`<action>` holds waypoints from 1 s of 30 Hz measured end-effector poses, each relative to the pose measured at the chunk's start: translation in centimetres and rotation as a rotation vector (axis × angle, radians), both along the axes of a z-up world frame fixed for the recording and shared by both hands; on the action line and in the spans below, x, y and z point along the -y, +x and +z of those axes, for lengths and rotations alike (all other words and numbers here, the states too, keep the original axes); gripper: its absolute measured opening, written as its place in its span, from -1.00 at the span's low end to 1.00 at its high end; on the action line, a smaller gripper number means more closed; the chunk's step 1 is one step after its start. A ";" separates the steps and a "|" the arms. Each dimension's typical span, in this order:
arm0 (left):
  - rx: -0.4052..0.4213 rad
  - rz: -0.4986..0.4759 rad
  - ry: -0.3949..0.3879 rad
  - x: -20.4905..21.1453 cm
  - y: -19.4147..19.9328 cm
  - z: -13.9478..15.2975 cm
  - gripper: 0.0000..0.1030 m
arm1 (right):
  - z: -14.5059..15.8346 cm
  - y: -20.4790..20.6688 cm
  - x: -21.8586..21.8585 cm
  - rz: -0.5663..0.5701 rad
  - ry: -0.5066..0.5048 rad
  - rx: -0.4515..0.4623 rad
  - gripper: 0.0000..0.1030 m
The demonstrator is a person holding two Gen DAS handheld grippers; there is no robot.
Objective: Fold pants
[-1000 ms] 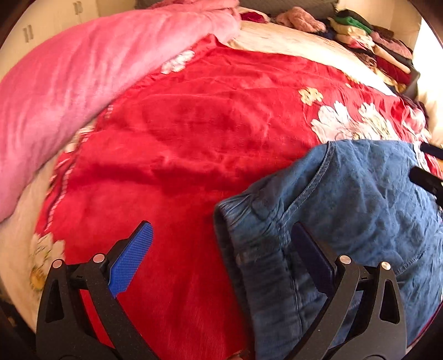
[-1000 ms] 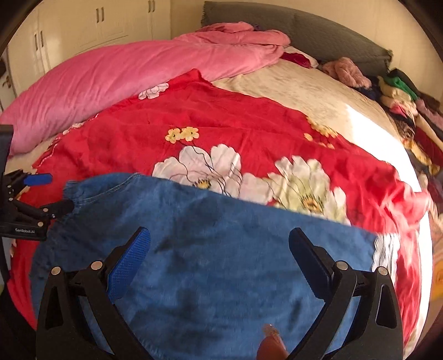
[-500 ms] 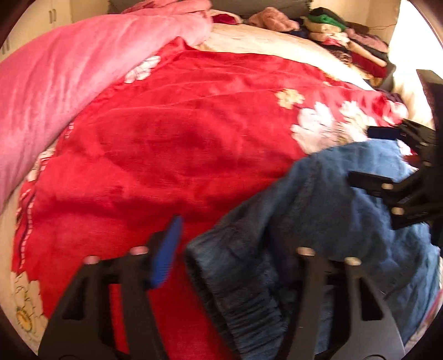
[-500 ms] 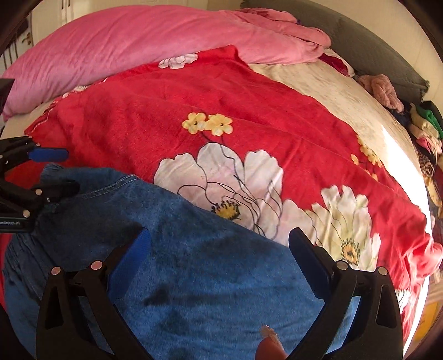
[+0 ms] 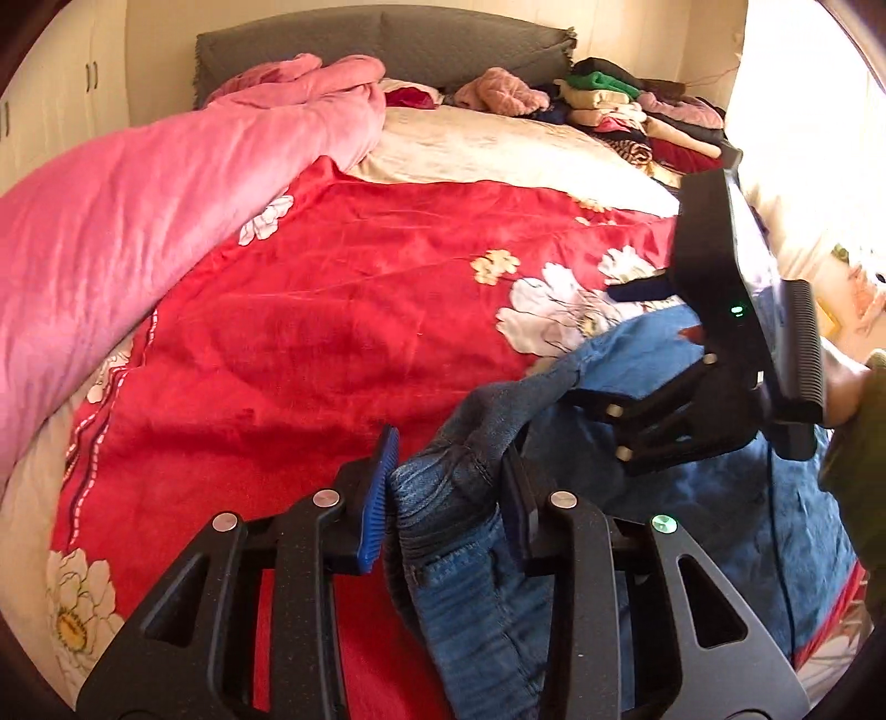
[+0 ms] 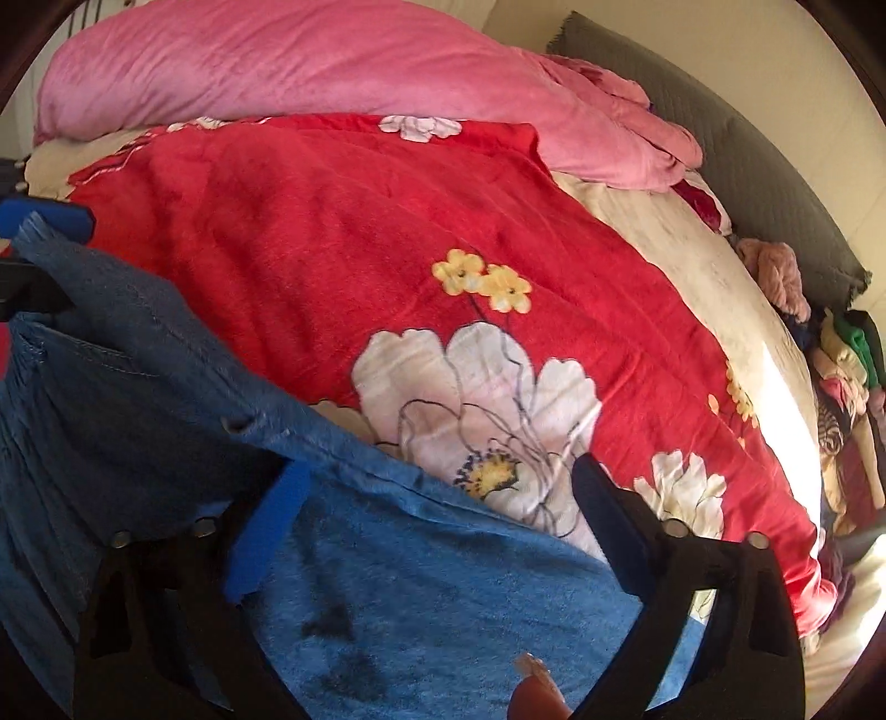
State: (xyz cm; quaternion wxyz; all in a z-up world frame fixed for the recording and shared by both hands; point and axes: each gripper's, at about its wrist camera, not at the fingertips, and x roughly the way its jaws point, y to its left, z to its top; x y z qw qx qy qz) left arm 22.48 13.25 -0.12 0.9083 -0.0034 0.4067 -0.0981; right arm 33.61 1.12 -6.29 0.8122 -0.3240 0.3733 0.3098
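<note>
Left wrist view: the blue denim pants point(image 5: 637, 554) are being held at their gathered waistband, which is bunched and raised between the two fingers of the left gripper point(image 5: 448, 498). The blue pad point(image 5: 379, 498) is lying just beside the fabric on one side and the dark finger is pressing against it on the other, so the waistband is being clamped. The rest of the pants is being draped across the lower right part of the red floral blanket point(image 5: 332, 332) that is spread over the bed. The right gripper point(image 5: 587, 343) is being seen from the side at the right of this view, over the denim; one finger is lying above the cloth and one at its edge.

In the right wrist view the right gripper point(image 6: 437, 515) is being shown with its fingers wide apart, a fold of the pants point(image 6: 387, 554) lying across the gap between them and nothing being pinched. The left gripper point(image 6: 39, 249) is being glimpsed at the left edge, gripping the far corner of the denim.

A pink quilt point(image 5: 138, 221) is being piled along the left side of the bed, against a grey headboard point(image 5: 387, 44). No container is being shown; a stack of folded clothes point(image 5: 626, 116) is being kept loose at the head of the bed, right of a pink fuzzy garment point(image 5: 504, 91).
</note>
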 end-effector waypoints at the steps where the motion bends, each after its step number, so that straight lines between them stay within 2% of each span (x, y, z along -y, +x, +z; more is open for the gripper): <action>1: 0.002 -0.004 0.005 0.3 -0.4 0.1 -0.52 | -0.3 -0.3 -0.2 0.014 -0.003 -0.013 0.27; 2: 0.003 -0.008 0.012 0.4 -0.5 0.1 -0.55 | -0.5 -0.7 -0.2 0.028 -0.004 -0.023 0.02; 3: 0.004 -0.014 0.023 0.6 -0.7 0.1 -0.56 | -0.6 -1.1 -0.3 0.040 -0.001 -0.026 -0.12; 5: 0.002 -0.017 0.033 0.6 -0.8 -0.1 -0.56 | -0.4 -1.9 -0.3 0.048 0.019 -0.034 -0.53; 8: -0.001 -0.006 0.051 0.3 -0.8 -0.3 -0.56 | 0.5 -2.6 0.9 -0.003 0.073 -0.049 -0.78; 11: -0.004 -0.004 0.039 -0.1 -1.0 -0.2 -0.56 | 2.7 -3.8 3.1 -0.043 0.192 -0.054 -0.86; 16: 0.005 -0.016 0.020 0.2 -2.2 0.4 -0.56 | 6.0 -6.9 5.7 -0.087 0.311 -0.046 -0.86; 24: 0.061 -0.066 0.021 1.6 -6.4 2.2 -0.56 | 8.8 -14.5 8.8 -0.127 0.408 -0.009 -0.86; 30: 0.065 -0.084 0.032 2.4 -10.5 1.9 -0.54 | 8.5 -21.7 9.9 -0.099 0.442 -0.020 -0.86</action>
